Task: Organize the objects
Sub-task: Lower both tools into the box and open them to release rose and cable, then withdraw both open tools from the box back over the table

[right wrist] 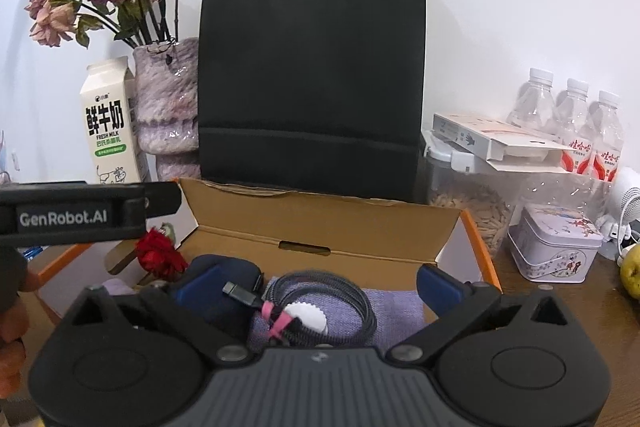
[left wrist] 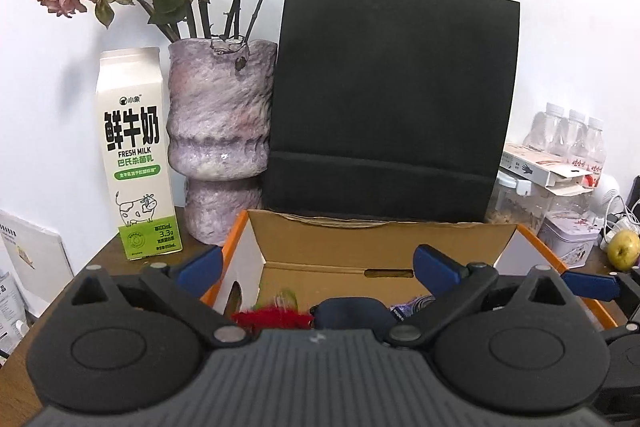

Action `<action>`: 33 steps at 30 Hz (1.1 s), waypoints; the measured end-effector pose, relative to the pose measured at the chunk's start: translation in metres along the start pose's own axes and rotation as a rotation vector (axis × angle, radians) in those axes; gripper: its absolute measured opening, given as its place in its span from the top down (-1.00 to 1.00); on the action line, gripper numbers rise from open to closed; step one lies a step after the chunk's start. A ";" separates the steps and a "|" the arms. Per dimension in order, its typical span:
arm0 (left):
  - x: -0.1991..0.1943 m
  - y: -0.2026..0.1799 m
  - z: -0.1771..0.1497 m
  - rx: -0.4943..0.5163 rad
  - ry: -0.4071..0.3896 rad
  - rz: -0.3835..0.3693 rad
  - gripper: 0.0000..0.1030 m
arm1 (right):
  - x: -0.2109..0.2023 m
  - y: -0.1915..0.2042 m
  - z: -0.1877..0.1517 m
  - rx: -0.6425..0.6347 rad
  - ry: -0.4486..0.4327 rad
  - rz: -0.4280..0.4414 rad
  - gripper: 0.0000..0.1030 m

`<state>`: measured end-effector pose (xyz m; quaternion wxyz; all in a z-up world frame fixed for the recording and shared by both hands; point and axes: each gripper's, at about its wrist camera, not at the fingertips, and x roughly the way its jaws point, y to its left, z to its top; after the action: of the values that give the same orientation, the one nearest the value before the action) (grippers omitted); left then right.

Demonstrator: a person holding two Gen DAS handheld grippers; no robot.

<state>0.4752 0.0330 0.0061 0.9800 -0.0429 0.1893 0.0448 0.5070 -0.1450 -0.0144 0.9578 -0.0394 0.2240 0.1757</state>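
1. Paper bag beyond the right claw: plain black.
2. Cardboard box ahead of the claw: brown inside, orange edges.
3. Cloth between the fingers: lilac.
4. Coiled cable on it: dark grey, pink tie.
5. Flower to its left: red.
6. Milk carton left of the left claw: white and green, with a cow drawing.
7. Vase: mottled purple-grey.

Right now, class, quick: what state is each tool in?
Left tool: open, holding nothing, above the cardboard box.
Right tool: open, holding nothing, above the coiled cable.

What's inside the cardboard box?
In the box: coiled cable on purple cloth, dark pouch, red flower. The near floor is hidden by the tongs.
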 end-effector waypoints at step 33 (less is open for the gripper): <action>-0.101 0.011 -0.021 0.032 -0.018 -0.003 -1.00 | -0.093 0.012 -0.013 -0.044 -0.030 0.058 -1.00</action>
<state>0.3726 0.0342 0.0236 0.9822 -0.0269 0.1813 0.0409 0.4195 -0.1659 0.0151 0.9545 -0.0510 0.2066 0.2089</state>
